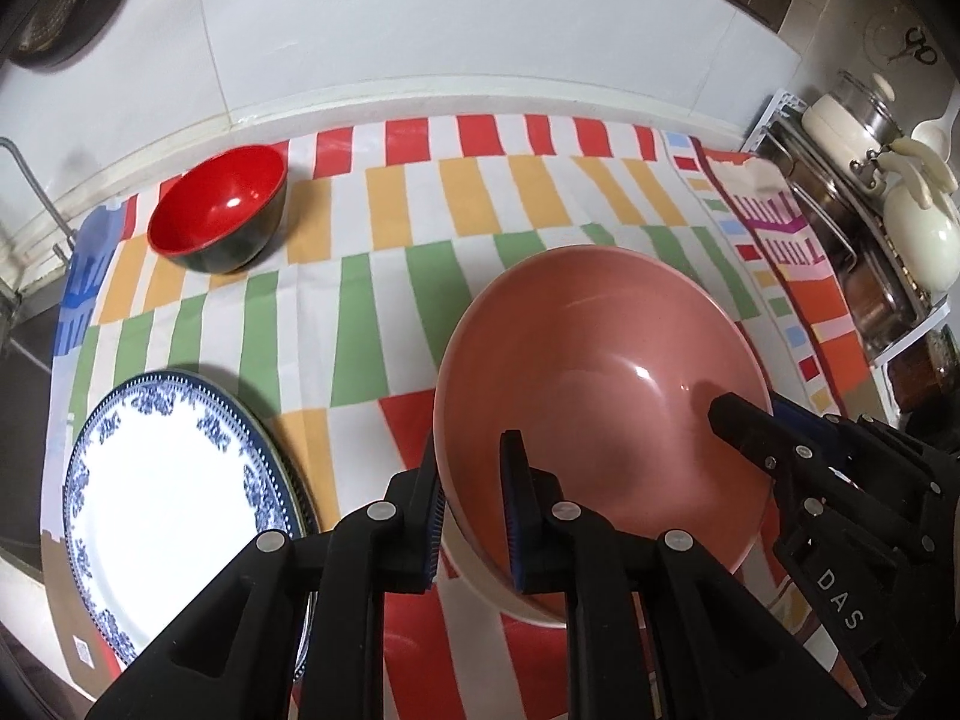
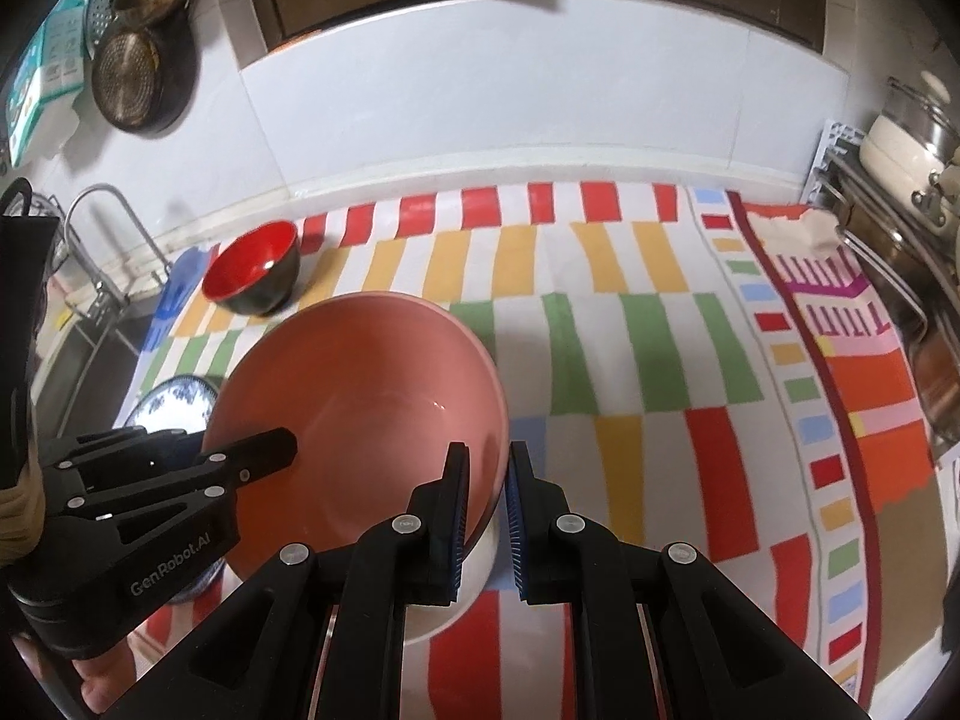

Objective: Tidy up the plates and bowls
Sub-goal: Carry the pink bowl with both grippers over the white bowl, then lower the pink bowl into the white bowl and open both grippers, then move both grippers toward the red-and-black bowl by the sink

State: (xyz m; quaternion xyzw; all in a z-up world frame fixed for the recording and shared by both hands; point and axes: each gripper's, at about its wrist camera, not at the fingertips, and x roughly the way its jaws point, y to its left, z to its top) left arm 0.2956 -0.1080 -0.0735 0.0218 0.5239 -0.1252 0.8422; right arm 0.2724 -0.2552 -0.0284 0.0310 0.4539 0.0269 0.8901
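The large salmon-pink ceramic bowl (image 1: 606, 396) sat tilted at the lower centre of the left wrist view, over the striped multicoloured cloth (image 1: 420, 276) that covered the counter. The left gripper (image 1: 474, 510) reached in from the bottom edge, its two black fingers with blue ribbed pads straddling the bowl's near-left rim, one finger outside the wall and one inside, pinching it. From the lower right of that frame the right gripper (image 1: 744, 420) came in at a slant, one black finger lying inside the bowl.

In the right wrist view the same pink bowl (image 2: 360, 420) filled the centre-left, and the right gripper (image 2: 486, 510) rose from the bottom edge with its fingers closed narrowly on the bowl's right rim. The left gripper (image 2: 264, 453) entered from the left edge.

A small red-lined black bowl (image 1: 219, 207) stood upright on the cloth at upper left, well apart. A white plate with blue floral border (image 1: 174, 498) lay flat at lower left, just beside the pink bowl.
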